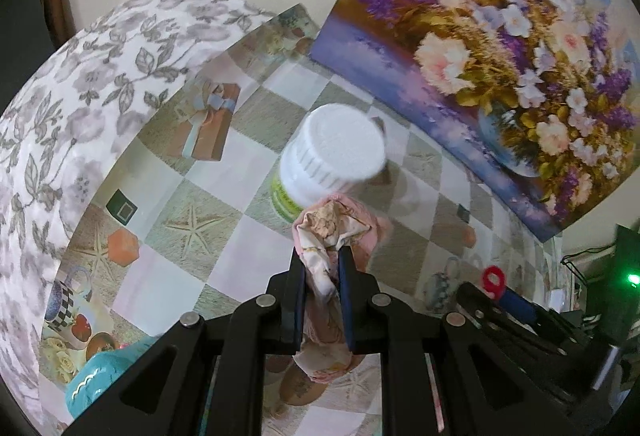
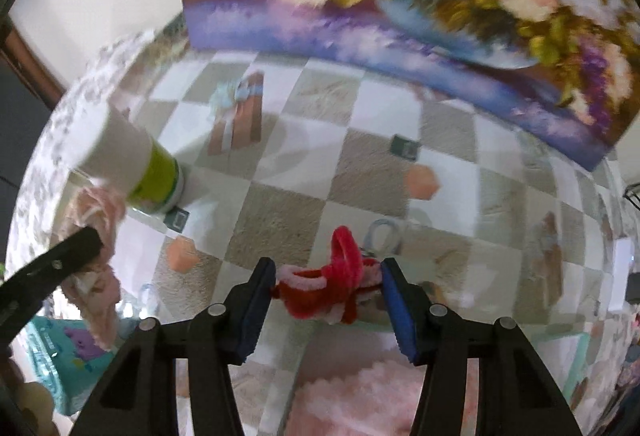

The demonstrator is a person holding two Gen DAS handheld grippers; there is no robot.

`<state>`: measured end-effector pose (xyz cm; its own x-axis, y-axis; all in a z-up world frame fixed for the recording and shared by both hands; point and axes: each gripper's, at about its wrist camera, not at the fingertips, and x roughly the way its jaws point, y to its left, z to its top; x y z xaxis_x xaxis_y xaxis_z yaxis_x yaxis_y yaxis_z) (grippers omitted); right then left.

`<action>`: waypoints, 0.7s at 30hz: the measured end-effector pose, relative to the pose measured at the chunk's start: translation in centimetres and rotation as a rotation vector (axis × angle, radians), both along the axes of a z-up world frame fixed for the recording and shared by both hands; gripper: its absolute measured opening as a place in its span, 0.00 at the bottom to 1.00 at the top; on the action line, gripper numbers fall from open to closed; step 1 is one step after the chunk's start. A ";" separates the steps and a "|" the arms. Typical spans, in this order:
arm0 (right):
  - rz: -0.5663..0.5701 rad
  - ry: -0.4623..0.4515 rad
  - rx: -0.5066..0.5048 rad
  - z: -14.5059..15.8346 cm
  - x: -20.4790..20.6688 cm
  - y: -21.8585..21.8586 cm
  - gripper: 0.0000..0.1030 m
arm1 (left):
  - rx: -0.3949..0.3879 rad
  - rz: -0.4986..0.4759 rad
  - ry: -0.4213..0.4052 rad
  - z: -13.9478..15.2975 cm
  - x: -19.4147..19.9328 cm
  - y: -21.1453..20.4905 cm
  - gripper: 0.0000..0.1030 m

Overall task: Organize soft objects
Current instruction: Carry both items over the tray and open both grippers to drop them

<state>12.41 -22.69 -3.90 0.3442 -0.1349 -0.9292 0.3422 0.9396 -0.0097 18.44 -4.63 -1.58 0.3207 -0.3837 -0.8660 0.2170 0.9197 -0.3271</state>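
Note:
My left gripper (image 1: pixel 322 256) is shut on a pink floral cloth (image 1: pixel 330 224), held above the patterned tablecloth (image 1: pixel 224 164); the cloth bunches above the fingertips and hangs below them. The same cloth (image 2: pixel 100 236) and left gripper finger (image 2: pixel 76 244) show at the left of the right wrist view. My right gripper (image 2: pixel 328 276) holds a red and pink fuzzy pipe-cleaner toy (image 2: pixel 332 284) between its blue pads, jaws wide around it. A pink fluffy cloth (image 2: pixel 360 396) lies below the right gripper.
A white bottle with a green label (image 1: pixel 328 160) stands just beyond the left gripper and also shows in the right wrist view (image 2: pixel 136 164). A floral painting (image 1: pixel 500 48) leans against the wall. A floral pillow (image 1: pixel 72 108) lies left. A teal packet (image 2: pixel 68 356) lies at lower left.

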 end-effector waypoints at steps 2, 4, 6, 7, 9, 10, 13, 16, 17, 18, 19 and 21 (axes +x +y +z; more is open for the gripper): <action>-0.005 -0.012 -0.017 1.6 -1.3 0.4 0.55 | -0.003 -0.008 -0.017 0.9 -0.6 -0.1 0.15; -0.012 -0.024 -0.046 3.5 -2.9 0.3 0.55 | -0.004 -0.019 -0.031 1.8 -1.2 -0.1 0.15; -0.024 -0.039 -0.063 5.1 -4.3 0.3 0.55 | -0.007 -0.034 -0.044 2.6 -2.0 -0.3 0.15; -0.033 -0.049 -0.070 6.2 -5.2 0.1 0.55 | -0.009 -0.043 -0.049 3.0 -2.4 -0.3 0.15; -0.049 -0.066 -0.087 8.2 -6.8 -0.2 0.55 | -0.020 -0.062 -0.059 3.9 -3.3 -0.4 0.15; -0.055 -0.077 -0.097 9.1 -7.7 -0.2 0.55 | -0.025 -0.070 -0.062 4.3 -3.7 -0.4 0.15; -0.082 -0.103 -0.110 11.4 -10.2 -0.5 0.55 | -0.028 -0.090 -0.082 5.6 -5.3 -0.4 0.15; -0.124 -0.123 -0.126 13.2 -12.6 -0.6 0.55 | -0.002 -0.130 -0.121 6.8 -7.7 -1.0 0.15; -0.136 -0.134 -0.128 13.7 -13.4 -0.6 0.55 | -0.003 -0.147 -0.126 7.0 -8.4 -1.2 0.15; -0.150 -0.142 -0.127 14.1 -14.2 -0.6 0.55 | -0.012 -0.168 -0.126 7.1 -9.1 -1.4 0.15; -0.168 -0.145 -0.121 14.3 -15.0 -0.6 0.55 | -0.028 -0.196 -0.121 7.2 -9.8 -1.8 0.15; -0.195 -0.156 -0.112 14.5 -16.4 -0.5 0.55 | -0.057 -0.250 -0.106 7.0 -11.1 -2.5 0.15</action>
<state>-4.00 -23.17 10.62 0.4395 -0.3115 -0.8425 0.5224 0.8517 -0.0424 7.31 -7.10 5.44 0.2974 -0.5094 -0.8075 0.4710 0.8140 -0.3400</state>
